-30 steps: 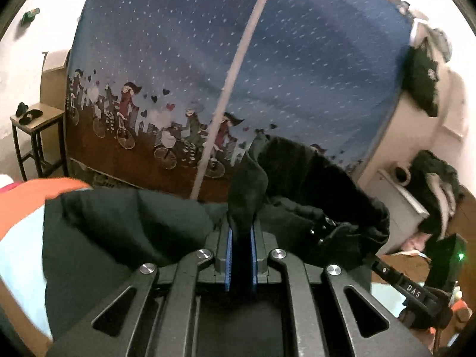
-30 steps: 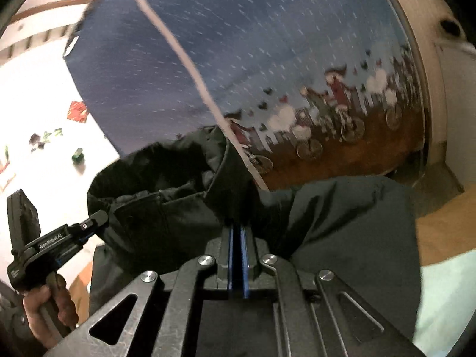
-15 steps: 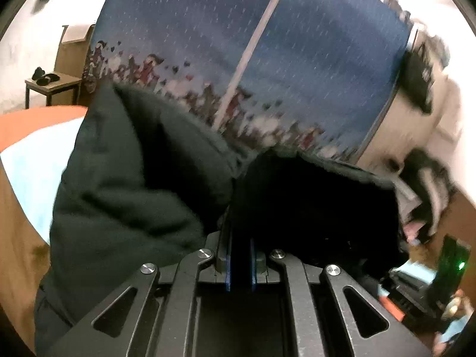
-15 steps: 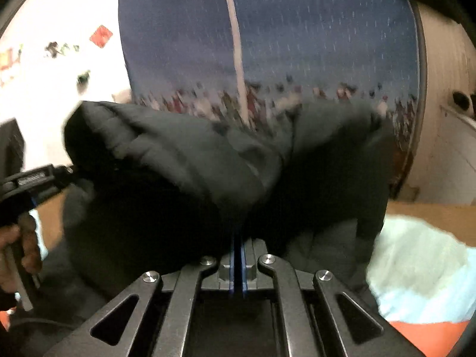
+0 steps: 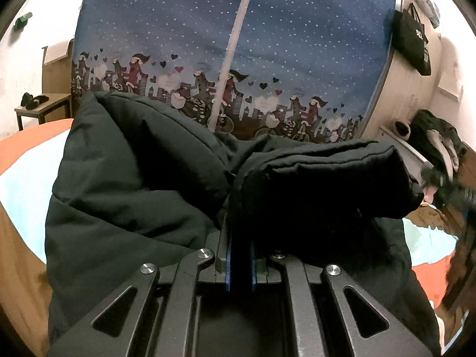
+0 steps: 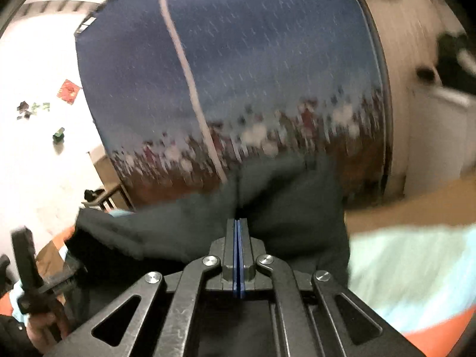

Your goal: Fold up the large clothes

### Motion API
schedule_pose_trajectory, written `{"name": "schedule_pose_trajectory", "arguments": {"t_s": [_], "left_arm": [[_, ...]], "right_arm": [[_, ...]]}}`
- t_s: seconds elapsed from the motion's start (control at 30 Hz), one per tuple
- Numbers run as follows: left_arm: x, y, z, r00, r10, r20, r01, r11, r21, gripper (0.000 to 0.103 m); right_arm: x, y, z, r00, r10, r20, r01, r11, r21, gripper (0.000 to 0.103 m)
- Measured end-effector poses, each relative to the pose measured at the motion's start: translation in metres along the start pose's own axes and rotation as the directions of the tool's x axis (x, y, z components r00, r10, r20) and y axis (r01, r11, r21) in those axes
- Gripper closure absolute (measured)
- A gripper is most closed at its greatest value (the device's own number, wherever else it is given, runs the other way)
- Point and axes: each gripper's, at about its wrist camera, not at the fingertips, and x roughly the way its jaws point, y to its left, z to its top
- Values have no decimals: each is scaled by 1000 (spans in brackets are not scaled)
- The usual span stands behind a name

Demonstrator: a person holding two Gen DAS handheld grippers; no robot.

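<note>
A large black padded jacket (image 5: 136, 172) lies bunched on a light blue sheet (image 5: 20, 184). My left gripper (image 5: 239, 232) is shut on a fold of the jacket, with a thick roll of it (image 5: 321, 178) draped over the right finger. In the right wrist view the jacket (image 6: 208, 232) lies lower and flatter. My right gripper (image 6: 239, 223) is shut, its blue pads pressed together; the jacket lies right at its tips, and I cannot tell whether fabric is pinched. The left gripper (image 6: 32, 273) shows at the lower left, held by a hand.
A blue curtain (image 5: 238, 44) with cartoon cyclists hangs behind the bed. An orange cover (image 5: 32, 131) edges the sheet. A small side table (image 5: 41, 107) stands at left. A black bag (image 5: 412, 41) hangs at right, above piled clothes (image 5: 437, 139).
The jacket, held up a second ago, has come down and forward onto the sheet. My right gripper has dropped low and moves fast, with the view blurred. The left gripper keeps its hold.
</note>
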Motion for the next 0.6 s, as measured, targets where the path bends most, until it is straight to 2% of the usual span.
{"name": "schedule_pose_trajectory", "arguments": {"t_s": [0.07,0.13,0.2,0.27,0.33,0.4,0.47,0.5,0.57,0.6], "left_arm": [[1,1,-1,1000,-1,-5,1,1000,9,96],[-1,-1,-1,1000,3,-8,-2,1000,27,96],[-2,-1,0,1000,-5,-15,5,1000,30,96],[-7,-1,2,999,-14,-39,15,1000,25,95],[-13,0,3,998,-11,-68,13,1000,24,91],[-26,3,1,997,-3,-79,5,1000,28,90],[-44,8,-2,998,-2,-55,2,1000,12,79],[-54,12,-2,1000,-4,-31,4,1000,-9,63],[-71,16,2,999,-25,41,27,998,-49,47],[-74,14,5,998,-33,57,36,998,-54,46]], "right_arm": [[16,10,16,998,39,-55,-40,999,-20,101],[41,19,27,987,101,-128,-104,994,-23,101],[68,33,31,970,121,-211,-132,991,-36,100],[94,46,24,941,114,-317,-142,988,-66,93],[106,51,12,932,81,-353,-127,986,-109,77],[109,51,-3,928,86,-364,-136,984,-114,68],[108,48,-15,926,86,-367,-138,983,-117,67],[106,47,-20,928,88,-363,-141,982,-123,67],[100,45,-26,931,91,-354,-145,981,-130,67],[100,45,-27,931,90,-355,-144,981,-130,67]]}}
